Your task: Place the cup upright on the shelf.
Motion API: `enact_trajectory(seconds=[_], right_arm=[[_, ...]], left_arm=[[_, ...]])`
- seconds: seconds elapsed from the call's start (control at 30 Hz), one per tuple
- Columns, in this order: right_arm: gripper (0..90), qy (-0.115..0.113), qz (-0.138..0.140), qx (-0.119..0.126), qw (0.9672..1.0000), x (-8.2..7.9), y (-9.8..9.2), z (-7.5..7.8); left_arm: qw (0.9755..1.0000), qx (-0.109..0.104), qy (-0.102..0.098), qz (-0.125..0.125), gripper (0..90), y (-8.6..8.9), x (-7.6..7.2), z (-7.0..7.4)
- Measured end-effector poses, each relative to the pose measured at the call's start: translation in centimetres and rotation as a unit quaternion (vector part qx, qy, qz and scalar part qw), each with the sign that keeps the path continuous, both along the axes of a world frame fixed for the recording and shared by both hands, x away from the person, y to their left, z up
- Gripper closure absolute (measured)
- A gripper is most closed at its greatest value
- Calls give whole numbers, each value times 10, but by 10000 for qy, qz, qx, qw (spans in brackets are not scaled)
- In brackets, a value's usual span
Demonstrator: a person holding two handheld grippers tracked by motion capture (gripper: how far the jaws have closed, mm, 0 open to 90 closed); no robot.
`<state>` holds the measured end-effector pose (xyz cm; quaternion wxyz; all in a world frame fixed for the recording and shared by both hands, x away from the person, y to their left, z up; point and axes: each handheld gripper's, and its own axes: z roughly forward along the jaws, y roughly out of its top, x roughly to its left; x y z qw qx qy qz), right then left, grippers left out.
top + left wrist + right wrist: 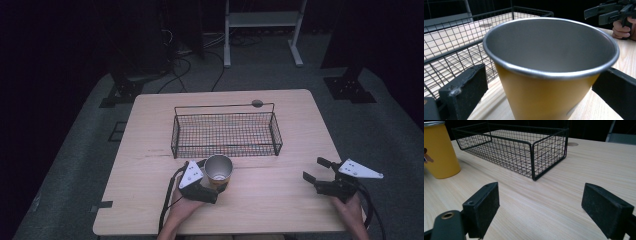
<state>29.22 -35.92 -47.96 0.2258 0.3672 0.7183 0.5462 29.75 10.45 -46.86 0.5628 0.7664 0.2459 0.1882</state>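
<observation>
High view: left tongs (214,181) flank yellow metal cup (218,172), contact unclear; right tongs (316,170) apart, 3 o'clock.

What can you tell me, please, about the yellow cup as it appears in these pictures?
The cup is a tapered tumbler, yellow outside with a bare grey metal inside and a rolled rim; it looks empty. A small printed figure shows on its side in the right gripper view. It stands upright on the table, just in front of the basket. The left tool brackets it, one jaw on each side; whether they press it is unclear.
</observation>
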Motion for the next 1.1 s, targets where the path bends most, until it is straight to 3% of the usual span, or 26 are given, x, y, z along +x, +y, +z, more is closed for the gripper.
enact_trajectory(seconds=[0.2,0.43,0.8,1.1], right_arm=[[137,1,2,-1,10000,0,0,0],[137,-1,5,0,10000,0,0,0],[137,-3,9,2,10000,0,0,0],[137,3,10,0,10000,0,0,0]], left_arm=[[10000,16,45,-39,3,-4,4,0],[9999,-7,-62,-157,138,-5,6,2],[9999,-65,-81,-101,144,-3,5,5],[9992,-118,-192,-321,146,-6,6,27]])
